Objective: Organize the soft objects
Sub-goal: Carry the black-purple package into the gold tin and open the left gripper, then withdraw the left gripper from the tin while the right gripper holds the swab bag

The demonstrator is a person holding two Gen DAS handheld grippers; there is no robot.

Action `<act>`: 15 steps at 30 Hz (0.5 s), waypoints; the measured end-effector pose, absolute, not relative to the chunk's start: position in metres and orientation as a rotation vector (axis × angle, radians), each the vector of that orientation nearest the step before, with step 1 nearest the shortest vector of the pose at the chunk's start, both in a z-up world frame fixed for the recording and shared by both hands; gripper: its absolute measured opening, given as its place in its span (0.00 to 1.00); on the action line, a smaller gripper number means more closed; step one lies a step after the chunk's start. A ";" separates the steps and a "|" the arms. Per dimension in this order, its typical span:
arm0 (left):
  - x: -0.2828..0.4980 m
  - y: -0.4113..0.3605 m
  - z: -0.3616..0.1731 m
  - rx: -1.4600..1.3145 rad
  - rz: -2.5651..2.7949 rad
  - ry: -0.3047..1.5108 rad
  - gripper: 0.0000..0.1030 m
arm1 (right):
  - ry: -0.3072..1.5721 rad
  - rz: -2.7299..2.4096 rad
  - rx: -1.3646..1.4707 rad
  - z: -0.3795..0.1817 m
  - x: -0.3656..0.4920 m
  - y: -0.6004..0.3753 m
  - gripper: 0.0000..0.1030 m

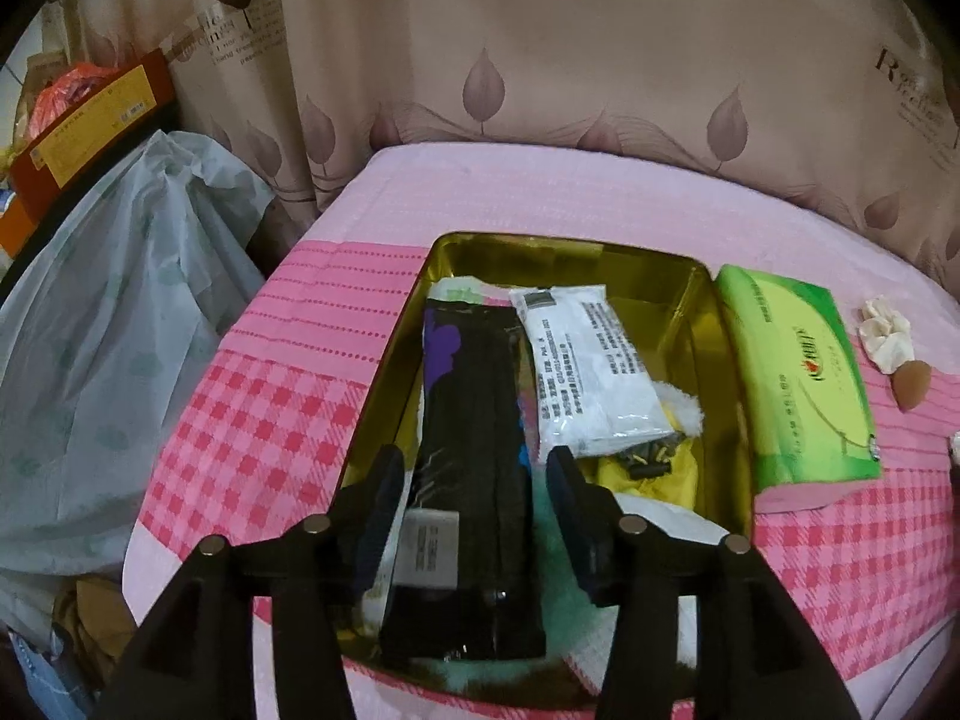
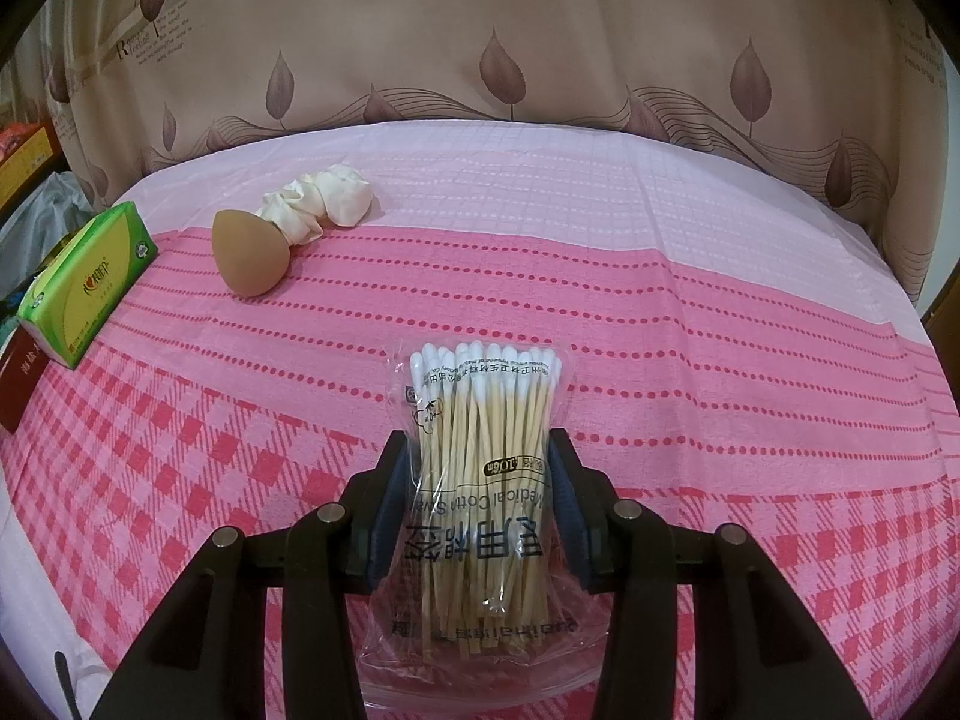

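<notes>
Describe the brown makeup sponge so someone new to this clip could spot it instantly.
Start at the pink checked cloth in the right wrist view and find the green tissue pack at its left edge. Just right of it lies the makeup sponge, touching a crumpled white cloth. It alone is smooth, brown and egg-shaped.

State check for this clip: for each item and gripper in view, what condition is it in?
Gold tin: open, holding packets.
Black packet: in the tin, between the left gripper fingers, which look apart from it.
Cotton swab bag: sealed, clamped by the right gripper.
Tissue pack: beside the tin.
Makeup sponge: on the cloth.
</notes>
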State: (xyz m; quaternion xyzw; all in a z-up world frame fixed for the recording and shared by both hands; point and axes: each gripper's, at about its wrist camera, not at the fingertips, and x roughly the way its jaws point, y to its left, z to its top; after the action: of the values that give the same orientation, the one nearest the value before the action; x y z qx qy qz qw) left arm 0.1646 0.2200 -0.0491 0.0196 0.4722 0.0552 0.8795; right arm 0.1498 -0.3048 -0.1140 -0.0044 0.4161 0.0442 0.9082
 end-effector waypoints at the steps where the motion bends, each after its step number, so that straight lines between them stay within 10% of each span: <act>1: 0.161 0.219 -0.046 0.039 0.113 0.975 0.50 | 0.859 0.091 -0.010 -0.114 0.150 -0.305 0.41; 15: 0.100 0.224 -0.022 0.028 0.180 0.884 0.52 | 0.861 0.095 -0.021 -0.114 0.149 -0.304 0.46</act>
State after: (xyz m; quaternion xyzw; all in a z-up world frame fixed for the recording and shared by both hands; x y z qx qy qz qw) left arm 0.1001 0.2242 -0.0223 0.0134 0.4271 0.0871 0.8999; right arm 0.1494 -0.3037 -0.1141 -0.0101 0.4170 0.0458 0.9077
